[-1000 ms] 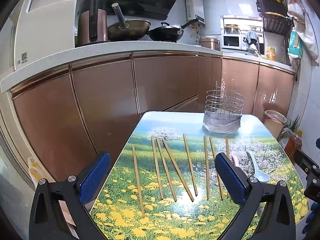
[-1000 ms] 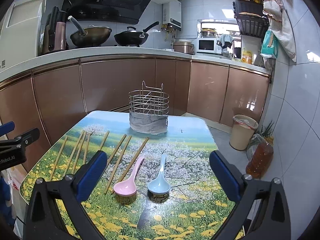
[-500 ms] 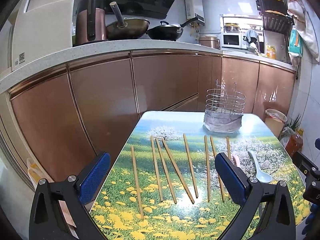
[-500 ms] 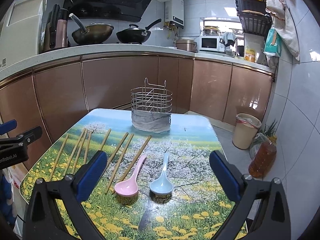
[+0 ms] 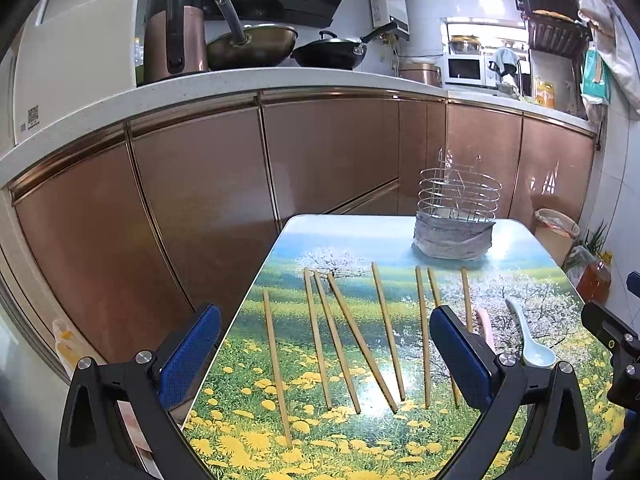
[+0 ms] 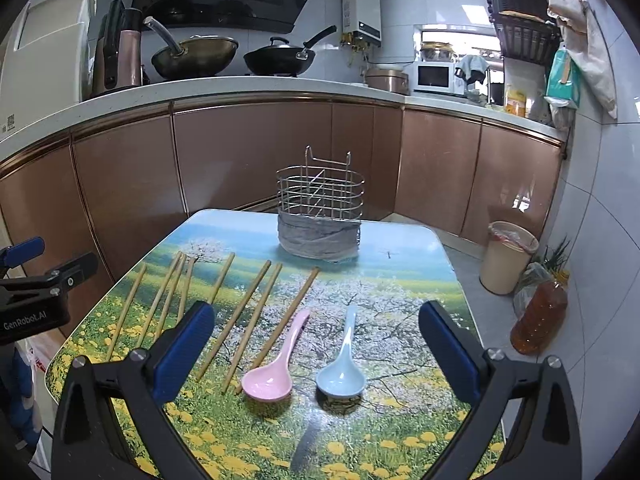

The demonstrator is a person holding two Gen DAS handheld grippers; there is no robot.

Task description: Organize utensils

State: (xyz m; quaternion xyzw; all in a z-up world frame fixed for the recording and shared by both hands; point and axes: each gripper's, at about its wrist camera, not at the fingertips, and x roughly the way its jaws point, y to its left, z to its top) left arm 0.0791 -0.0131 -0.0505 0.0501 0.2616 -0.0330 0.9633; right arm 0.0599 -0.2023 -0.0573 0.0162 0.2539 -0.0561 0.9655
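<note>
Chopsticks and spoons lie fanned on the surface for picking; both grippers' fingers gape wide, empty, facing the far wire caddy.

From my left wrist view, my own right finger covers most of the pink spoon and the near ends of two chopsticks. The other gripper is cut off by the right edge there. The wire holder has its lower half wrapped in grey cloth, so I cannot see inside. The near counter edge runs out of both pictures.
</note>
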